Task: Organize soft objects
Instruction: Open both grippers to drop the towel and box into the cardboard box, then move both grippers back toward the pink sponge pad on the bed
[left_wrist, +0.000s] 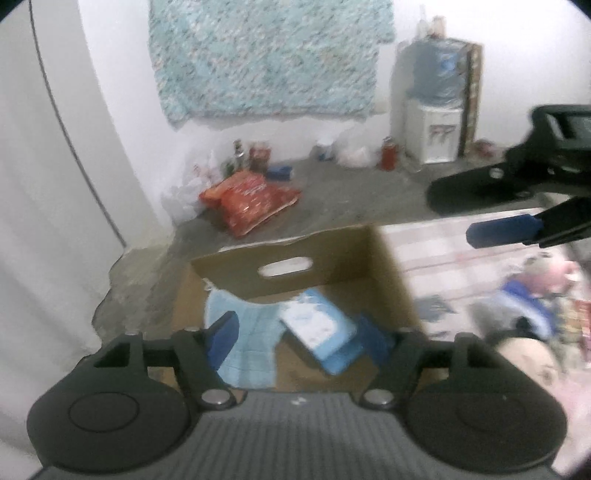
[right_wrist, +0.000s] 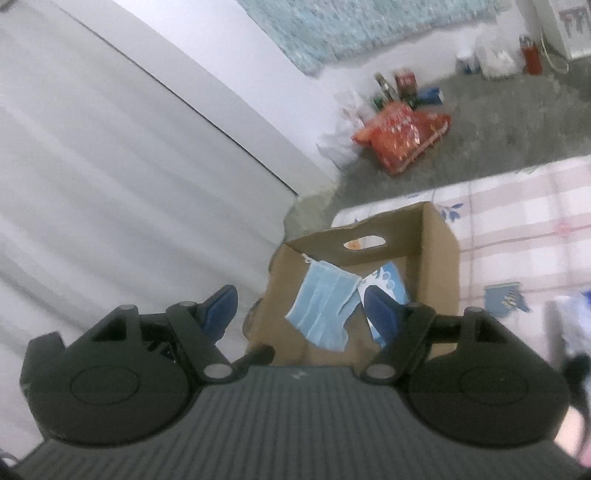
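A brown cardboard box (left_wrist: 391, 280) stands on a checked sheet, also in the right wrist view (right_wrist: 436, 258). Inside lie a light blue face mask (left_wrist: 247, 343) (right_wrist: 325, 306) and a blue-white packet (left_wrist: 317, 328) (right_wrist: 388, 280). My left gripper (left_wrist: 297, 341) is open and empty just above the box's near side. My right gripper (right_wrist: 303, 314) is open and empty above the box; it also shows from the side at the right of the left wrist view (left_wrist: 495, 210). A heap of soft toys (left_wrist: 532, 306) lies on the sheet to the right.
The checked sheet (right_wrist: 524, 221) covers the right side. Grey concrete floor (left_wrist: 351, 192) lies behind the box, with a red snack bag (left_wrist: 251, 199), bottles and plastic bags by the wall. A water dispenser (left_wrist: 436, 107) stands at the back right. A white curtain (right_wrist: 110, 184) hangs at left.
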